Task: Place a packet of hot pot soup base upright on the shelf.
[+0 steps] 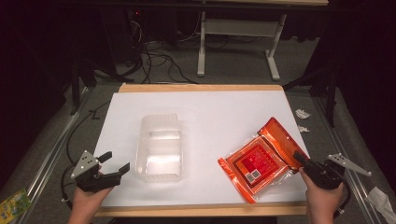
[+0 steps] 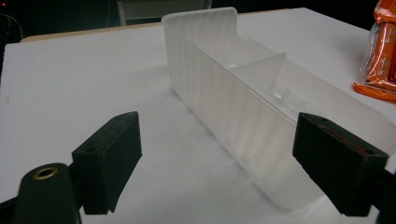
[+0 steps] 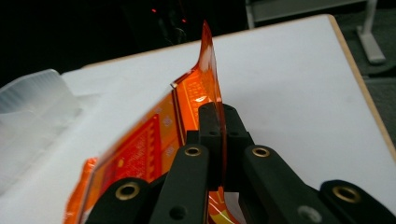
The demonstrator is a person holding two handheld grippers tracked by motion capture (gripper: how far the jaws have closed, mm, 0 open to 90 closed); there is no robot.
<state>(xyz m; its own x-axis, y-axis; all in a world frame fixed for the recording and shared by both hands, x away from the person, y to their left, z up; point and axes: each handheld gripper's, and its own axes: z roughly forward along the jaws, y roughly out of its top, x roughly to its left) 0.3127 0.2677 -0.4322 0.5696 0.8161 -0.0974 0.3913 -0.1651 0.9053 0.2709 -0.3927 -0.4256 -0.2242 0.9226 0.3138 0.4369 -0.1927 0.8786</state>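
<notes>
The white surface (image 1: 210, 107) sat in a dark room. The right gripper (image 3: 218, 135) had its jaws clamped on the orange packet's (image 1: 257, 163) edge, right of the clear box (image 1: 160, 147). Lifting slowly would stop slipping. The left gripper (image 1: 114, 169) waited beside the box, jaws apart.

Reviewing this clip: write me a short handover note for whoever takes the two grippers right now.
Right gripper: shut on the edge of the orange packet, that edge raised off the white table.
Left gripper: open, holding nothing, beside the clear plastic tray.
Done: packet gripped; most of it lies on the table, right of the tray.
Left: probably carry the packet into the tray, steadying the tray if needed.
</notes>
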